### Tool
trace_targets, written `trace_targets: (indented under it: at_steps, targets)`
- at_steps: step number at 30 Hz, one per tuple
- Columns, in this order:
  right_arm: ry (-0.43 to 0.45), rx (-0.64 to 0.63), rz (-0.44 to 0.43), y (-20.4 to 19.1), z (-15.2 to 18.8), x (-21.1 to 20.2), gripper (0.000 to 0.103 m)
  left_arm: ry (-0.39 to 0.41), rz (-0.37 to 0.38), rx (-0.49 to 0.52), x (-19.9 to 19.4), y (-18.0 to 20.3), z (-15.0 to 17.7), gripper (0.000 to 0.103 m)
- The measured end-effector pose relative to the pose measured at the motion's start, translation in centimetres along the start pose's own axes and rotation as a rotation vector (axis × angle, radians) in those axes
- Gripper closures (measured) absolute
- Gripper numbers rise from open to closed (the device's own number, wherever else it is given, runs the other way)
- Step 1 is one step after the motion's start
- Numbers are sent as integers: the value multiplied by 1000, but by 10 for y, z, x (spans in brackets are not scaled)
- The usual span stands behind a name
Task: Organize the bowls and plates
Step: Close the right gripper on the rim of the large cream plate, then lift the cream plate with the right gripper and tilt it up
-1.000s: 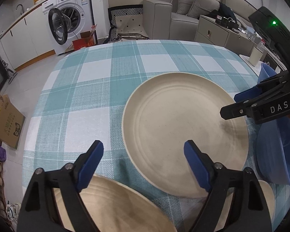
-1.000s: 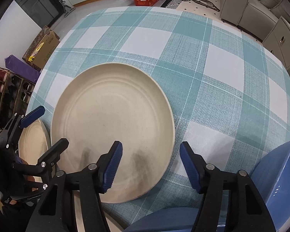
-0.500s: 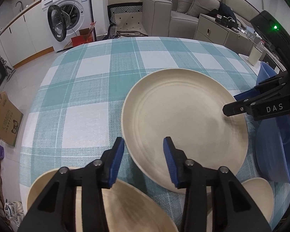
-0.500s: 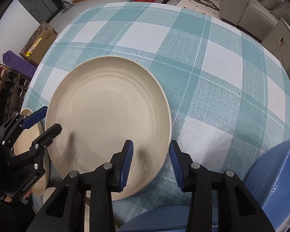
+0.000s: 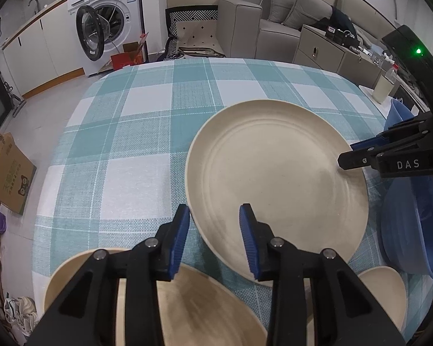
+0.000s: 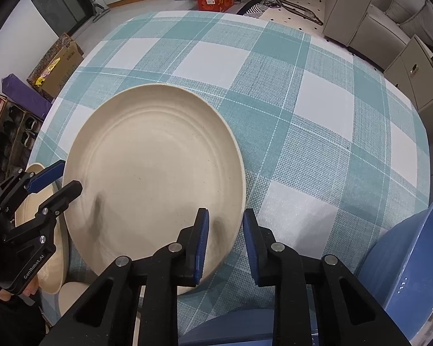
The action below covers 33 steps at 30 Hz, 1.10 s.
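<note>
While both grippers (image 5: 215, 239) (image 6: 225, 243) have just been closing astride the plate (image 5: 274, 173) rim, only the left view shows a washing machine (image 5: 106, 20).

Left claw (image 5: 214, 239) black-framed with ribbed blue pads and silver screws, white "GenRobot.AI" lettering along its side, right claw (image 6: 225, 242) likewise black and blue, marked "DAS", green indicator light glowing

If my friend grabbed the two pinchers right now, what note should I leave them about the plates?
Left gripper: jaws have just been closing, big plate's near rim between them, not pinched yet.
Right gripper: same, at the opposite rim.
Plate lies on the checked tablecloth; smaller beige dishes and a blue basin sit at the near edge.
Done: both grippers placed.
Left, probably: grip, lift, stack.
</note>
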State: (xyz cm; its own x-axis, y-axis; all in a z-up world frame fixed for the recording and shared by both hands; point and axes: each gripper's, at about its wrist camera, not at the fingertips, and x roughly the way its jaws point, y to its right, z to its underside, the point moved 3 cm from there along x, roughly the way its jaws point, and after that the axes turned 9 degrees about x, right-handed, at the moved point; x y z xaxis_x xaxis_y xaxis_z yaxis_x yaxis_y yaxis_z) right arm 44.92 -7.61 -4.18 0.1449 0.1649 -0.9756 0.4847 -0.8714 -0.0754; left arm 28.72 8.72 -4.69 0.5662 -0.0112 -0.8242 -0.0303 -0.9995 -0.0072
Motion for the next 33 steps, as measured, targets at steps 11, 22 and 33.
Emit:
trace_targets:
  at_steps: [11, 22, 33]
  targets:
    - [48, -2, 4, -3, 1, -16, 84, 40, -11, -17, -16, -5, -3, 70]
    - [89, 1, -9, -6, 4, -34, 88, 74, -16, -28, -33, -11, -5, 75]
    - [131, -21, -15, -19, 14, -63, 88, 124, -34, -28, -64, -14, -3, 75]
